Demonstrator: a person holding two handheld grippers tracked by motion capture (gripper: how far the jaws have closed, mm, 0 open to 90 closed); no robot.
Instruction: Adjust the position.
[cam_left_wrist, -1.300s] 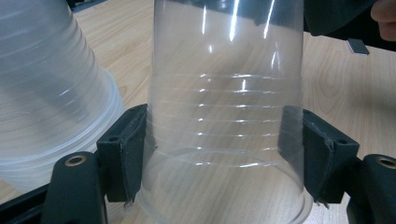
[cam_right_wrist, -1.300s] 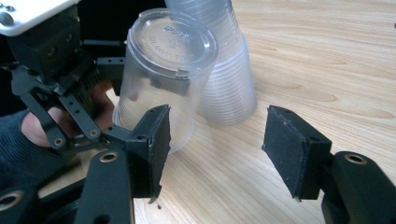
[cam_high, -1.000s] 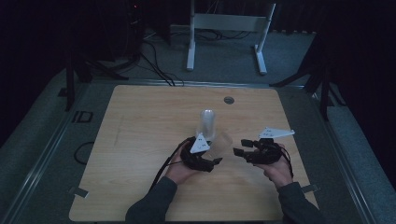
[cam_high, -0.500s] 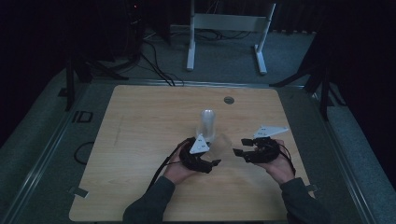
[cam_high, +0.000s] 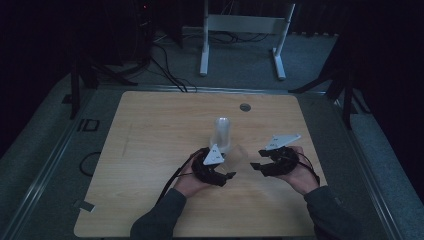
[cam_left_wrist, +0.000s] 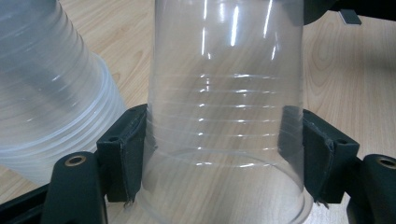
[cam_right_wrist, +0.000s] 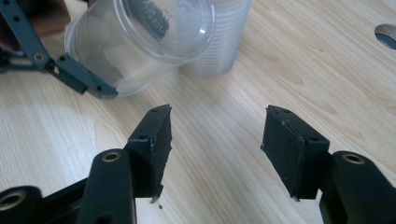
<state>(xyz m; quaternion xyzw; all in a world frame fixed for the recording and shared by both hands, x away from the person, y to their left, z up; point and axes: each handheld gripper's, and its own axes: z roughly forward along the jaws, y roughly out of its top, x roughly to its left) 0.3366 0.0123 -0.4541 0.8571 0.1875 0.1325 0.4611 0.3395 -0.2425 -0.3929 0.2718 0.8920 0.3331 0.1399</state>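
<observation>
Wooden worktop (cam_high: 150, 150) carries the cup stack (cam_high: 222, 132); left tongs (cam_left_wrist: 219, 140) grasp one separated clear cup (cam_left_wrist: 224, 107), right tongs (cam_right_wrist: 215, 140) gape empty, placement remaining.

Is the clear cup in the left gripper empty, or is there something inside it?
Empty. The single clear cup, clamped by the left gripper, shows bare see-through walls, with the wooden table visible through them.
</observation>
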